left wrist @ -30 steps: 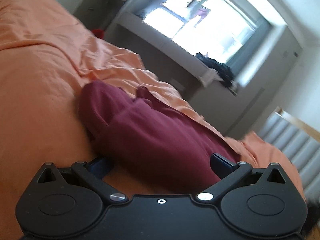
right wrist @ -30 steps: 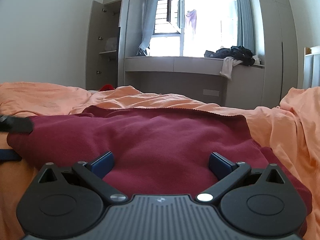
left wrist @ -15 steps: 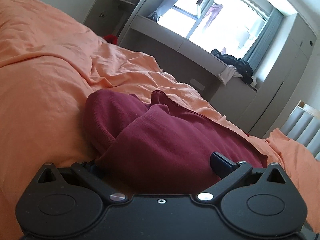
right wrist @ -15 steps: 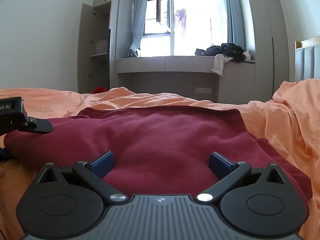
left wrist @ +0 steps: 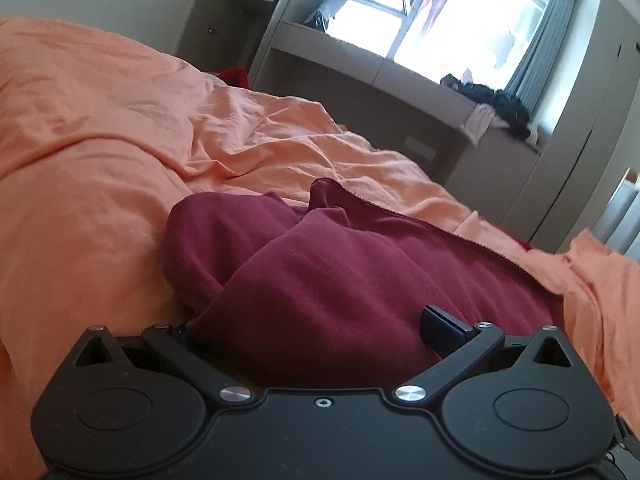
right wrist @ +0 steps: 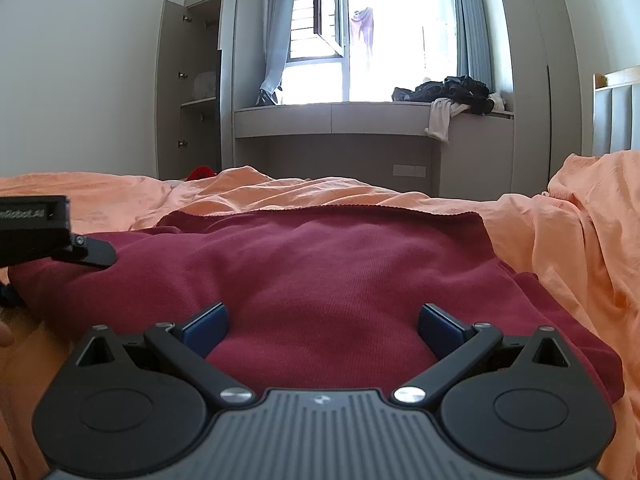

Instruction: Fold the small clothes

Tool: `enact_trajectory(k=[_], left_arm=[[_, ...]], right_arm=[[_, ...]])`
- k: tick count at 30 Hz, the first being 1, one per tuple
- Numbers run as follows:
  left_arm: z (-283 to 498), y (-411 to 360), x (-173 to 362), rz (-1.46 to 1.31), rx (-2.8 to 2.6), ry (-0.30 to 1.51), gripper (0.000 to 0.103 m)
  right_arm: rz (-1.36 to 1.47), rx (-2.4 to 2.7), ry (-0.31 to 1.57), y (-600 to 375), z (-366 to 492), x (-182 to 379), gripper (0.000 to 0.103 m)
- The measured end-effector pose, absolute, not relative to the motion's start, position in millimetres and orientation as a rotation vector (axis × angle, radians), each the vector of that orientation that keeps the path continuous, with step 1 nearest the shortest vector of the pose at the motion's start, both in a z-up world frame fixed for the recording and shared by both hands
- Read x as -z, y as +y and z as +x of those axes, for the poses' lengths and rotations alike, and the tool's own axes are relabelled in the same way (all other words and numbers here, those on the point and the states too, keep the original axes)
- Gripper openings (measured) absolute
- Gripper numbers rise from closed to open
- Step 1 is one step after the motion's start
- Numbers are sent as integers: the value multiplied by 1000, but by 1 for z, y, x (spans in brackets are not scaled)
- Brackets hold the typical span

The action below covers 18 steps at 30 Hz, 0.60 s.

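Basically the limp dark-red knit garment (right wrist: 332, 280) lies mid orange bedsheet (left wrist: 100, 152), so pinch hems: left gripper (left wrist: 316, 320) spread with cloth bunched between fingers, right gripper (right wrist: 322, 322) spread, empty.

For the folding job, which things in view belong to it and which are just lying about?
In the job:
maroon garment
left tool
right tool

Lying about:
dark clothes pile on the window ledge
white cloth
small red item
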<state>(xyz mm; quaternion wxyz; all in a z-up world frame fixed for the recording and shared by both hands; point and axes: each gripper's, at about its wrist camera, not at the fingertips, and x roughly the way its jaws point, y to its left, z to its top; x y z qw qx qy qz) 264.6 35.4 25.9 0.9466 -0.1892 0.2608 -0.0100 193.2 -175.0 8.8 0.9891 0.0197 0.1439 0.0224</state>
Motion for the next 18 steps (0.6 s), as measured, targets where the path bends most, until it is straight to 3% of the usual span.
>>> enact_trajectory(k=[2,7,11,16,18], left_arm=[[265,34,-28,-375,15,534,102],[260,27,-27,-311,-15,516,89],[254,23,-30,-296,-8,482,67],[263,22,-34,-293,-17,478,48],[266,22,-38,-288,-8,472,28]], right_arm=[[39,-50,291,-176,193,-9,103],[33,-57,294,-178,191,-9,103],[35,-62,297,-180,189,-10,103],[23,-71,311,-180,190,-13,103],[23,-82,326,-183,191,-16,103]])
